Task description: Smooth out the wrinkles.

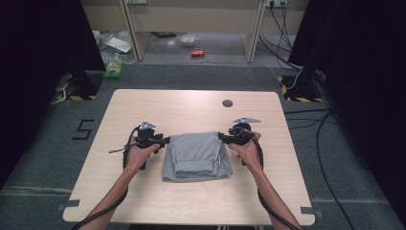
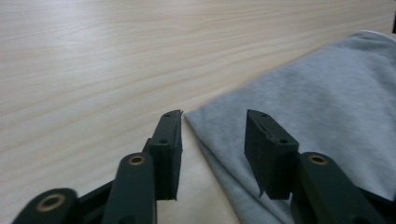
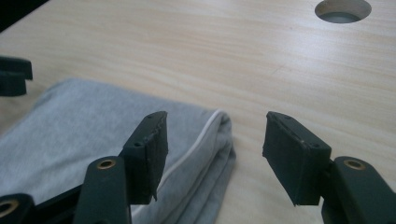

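A folded grey garment (image 1: 196,155) lies in the middle of the light wooden table (image 1: 191,108). My left gripper (image 1: 165,141) is at the garment's far left corner, jaws apart. In the left gripper view the garment's corner (image 2: 299,102) lies on the table just past my left gripper (image 2: 212,122), and the pads do not touch it. My right gripper (image 1: 221,136) is at the far right corner. In the right gripper view the garment's folded edge (image 3: 212,140), with its white piping, lies below my right gripper (image 3: 215,128), whose jaws stand wide and clear of it.
A round cable hole (image 1: 227,103) is in the table's far part, also seen as the cable hole (image 3: 343,10) in the right gripper view. Black curtains flank the table. Cables (image 1: 325,143) run on the floor at right. A desk frame and a red can (image 1: 197,53) stand beyond.
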A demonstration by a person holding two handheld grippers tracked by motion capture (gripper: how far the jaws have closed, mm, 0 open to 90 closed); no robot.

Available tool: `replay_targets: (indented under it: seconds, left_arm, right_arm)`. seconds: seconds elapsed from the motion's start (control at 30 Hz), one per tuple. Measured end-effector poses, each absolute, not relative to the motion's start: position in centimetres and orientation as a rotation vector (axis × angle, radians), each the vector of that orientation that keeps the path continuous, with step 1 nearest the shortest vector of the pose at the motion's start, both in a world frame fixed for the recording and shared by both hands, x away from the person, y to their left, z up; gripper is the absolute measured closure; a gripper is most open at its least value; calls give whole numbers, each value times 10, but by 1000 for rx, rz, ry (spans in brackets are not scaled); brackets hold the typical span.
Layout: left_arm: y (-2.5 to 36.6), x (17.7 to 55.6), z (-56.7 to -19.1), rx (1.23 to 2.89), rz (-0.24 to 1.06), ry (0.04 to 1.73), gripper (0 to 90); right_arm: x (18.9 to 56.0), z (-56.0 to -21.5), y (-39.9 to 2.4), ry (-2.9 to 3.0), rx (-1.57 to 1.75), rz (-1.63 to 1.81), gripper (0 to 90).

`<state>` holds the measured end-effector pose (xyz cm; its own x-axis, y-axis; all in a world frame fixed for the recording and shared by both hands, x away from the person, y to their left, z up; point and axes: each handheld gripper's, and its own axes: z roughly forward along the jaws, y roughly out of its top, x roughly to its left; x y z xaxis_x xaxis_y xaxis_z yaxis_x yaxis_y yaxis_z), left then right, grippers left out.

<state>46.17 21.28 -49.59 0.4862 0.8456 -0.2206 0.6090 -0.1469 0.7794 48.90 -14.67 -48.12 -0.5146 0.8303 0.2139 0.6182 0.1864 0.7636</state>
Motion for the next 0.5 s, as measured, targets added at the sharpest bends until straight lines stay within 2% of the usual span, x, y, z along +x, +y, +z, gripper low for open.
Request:
replay_targets:
  seconds: [0.2,0.5]
  left_arm:
    - [201,425,-491,1892,293,1127,410]
    - [202,381,-488,1906,275,1056,347]
  right_arm:
    - [464,-485,-142,2284,1342,1239,386]
    - [434,-485,-142,2304,1302,1204,375]
